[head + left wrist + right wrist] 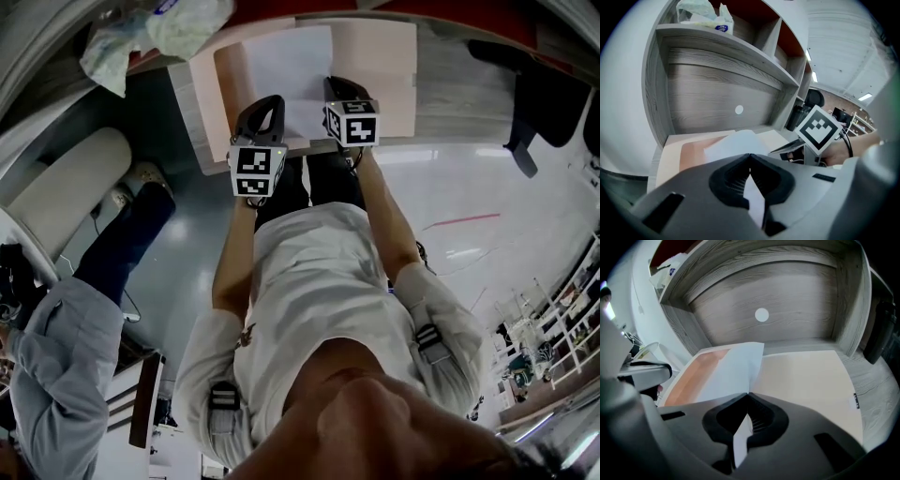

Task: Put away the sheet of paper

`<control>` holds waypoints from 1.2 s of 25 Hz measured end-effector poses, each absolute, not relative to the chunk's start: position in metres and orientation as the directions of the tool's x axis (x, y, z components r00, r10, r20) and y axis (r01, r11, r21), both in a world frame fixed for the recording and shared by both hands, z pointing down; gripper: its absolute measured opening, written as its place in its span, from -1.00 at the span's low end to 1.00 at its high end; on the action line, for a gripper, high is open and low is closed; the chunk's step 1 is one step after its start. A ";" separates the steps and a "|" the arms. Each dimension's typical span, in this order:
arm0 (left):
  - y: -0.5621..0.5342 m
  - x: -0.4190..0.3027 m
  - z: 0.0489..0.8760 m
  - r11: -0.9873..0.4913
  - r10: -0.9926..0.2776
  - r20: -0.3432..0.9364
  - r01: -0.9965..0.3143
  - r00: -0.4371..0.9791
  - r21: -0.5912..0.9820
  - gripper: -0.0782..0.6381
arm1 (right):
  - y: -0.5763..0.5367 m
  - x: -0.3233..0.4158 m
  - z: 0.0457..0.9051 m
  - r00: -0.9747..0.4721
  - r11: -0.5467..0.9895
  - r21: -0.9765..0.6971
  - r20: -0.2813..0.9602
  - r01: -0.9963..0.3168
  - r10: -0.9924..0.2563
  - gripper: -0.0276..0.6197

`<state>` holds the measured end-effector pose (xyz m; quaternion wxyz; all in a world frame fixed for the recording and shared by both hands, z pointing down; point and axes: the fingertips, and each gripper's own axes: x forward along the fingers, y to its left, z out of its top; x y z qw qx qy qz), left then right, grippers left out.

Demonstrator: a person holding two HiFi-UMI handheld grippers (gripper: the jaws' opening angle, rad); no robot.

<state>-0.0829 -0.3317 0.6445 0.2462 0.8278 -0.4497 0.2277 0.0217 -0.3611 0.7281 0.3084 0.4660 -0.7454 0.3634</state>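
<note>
Grey wood-grain desk alcove [797, 296] under a shelf [717, 51], glossy pale floor [450, 187].

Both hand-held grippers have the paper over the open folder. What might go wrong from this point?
1. The left hand-held gripper and the right hand-held gripper both pinch the near edge of the sheet of paper; if they drift apart or together, it may tear or buckle.
2. The sheet is held raised over the left half of the open folder, so on release it may land crooked.
</note>
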 end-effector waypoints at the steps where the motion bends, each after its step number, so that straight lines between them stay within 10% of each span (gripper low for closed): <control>1: -0.331 -0.085 0.645 -0.472 -0.633 0.600 -0.858 0.489 0.202 -0.73 | -0.361 0.019 0.729 -0.381 0.305 -0.259 0.797 -0.916 -0.468 -0.85; 30: -0.325 -0.118 0.652 -0.422 -0.652 0.608 -0.883 0.453 0.206 -0.73 | -0.362 -0.041 0.748 -0.435 0.344 -0.309 0.808 -0.887 -0.397 -0.85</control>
